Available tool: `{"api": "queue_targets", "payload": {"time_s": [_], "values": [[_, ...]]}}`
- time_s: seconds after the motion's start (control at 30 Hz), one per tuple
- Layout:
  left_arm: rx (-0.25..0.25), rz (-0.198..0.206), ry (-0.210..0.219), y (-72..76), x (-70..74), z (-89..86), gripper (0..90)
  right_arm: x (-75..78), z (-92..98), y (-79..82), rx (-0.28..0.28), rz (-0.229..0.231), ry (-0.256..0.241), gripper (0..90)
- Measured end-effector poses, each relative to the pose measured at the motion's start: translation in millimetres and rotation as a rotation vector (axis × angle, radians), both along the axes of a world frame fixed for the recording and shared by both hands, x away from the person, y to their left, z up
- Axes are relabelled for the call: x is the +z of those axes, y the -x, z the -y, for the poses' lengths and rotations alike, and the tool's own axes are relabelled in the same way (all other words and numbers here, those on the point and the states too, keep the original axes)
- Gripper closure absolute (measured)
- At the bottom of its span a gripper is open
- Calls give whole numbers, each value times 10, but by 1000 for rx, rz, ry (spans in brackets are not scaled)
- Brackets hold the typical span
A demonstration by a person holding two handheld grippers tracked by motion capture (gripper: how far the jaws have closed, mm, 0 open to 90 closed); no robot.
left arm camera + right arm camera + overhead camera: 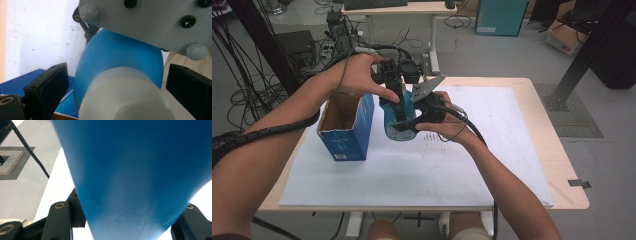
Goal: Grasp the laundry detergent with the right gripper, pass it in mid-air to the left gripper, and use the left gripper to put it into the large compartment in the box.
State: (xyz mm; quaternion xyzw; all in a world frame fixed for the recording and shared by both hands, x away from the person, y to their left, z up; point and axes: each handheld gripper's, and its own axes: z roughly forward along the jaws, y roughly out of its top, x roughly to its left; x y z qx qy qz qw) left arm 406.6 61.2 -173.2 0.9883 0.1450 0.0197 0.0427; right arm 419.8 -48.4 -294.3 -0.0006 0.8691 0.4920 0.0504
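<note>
Bottle: you held a blue bottle (393,125) above the white sheet (422,165) at the middle of the bench (542,100), just right of the open box (346,127).
Long axis: the bottle stood roughly upright in the high view, its white cap (125,97) uppermost, toward your left tool.
Left tool: your left tool (398,107) came down from above; its two black pads stood apart on either side of the cap and shoulder, with a gap showing at each side in the left gripper view.
Right tool: your right tool (424,117) met the bottle from the right; in the right gripper view the jaws flanked the narrow end of the blue body closely and appeared clamped on it.
Materials: smooth matt blue plastic with a rounded, bulging shoulder; a ribbed white plastic cap; a blue cardboard box with brown inside and flaps open.
Surface: pale wood bench top under a white sheet with faint marks.
Room: grey floor, trailing cables (242,90), a second desk (402,10) behind, and a teal cabinet (502,17).
</note>
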Motion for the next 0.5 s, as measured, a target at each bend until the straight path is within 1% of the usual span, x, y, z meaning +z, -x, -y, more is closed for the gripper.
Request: {"api": "queue_targets", "payload": {"time_s": [0.03,0.1,0.13,0.2,0.27,0.4,0.47,0.5], "values": [[0,0,0,0,0,0,52,0,0,0,0,0,0,426],[1,12,1,-1,1,0,52,4,7,-7,2,5,3,425],[2,0,7,1,3,2,53,2,8,-5,1,3,2,426],[4,1,8,6,-1,11,53,3,10,-3,2,-3,4,426],[1,-2,9,6,-2,15,53,5,10,-4,3,3,3,425],[-3,4,0,7,-6,18,53,5,9,-5,5,4,1,425],[-5,-1,2,0,3,13,54,3,7,8,9,-10,8,425],[-5,9,-1,3,1,11,54,3,6,9,11,-8,10,425]]}}
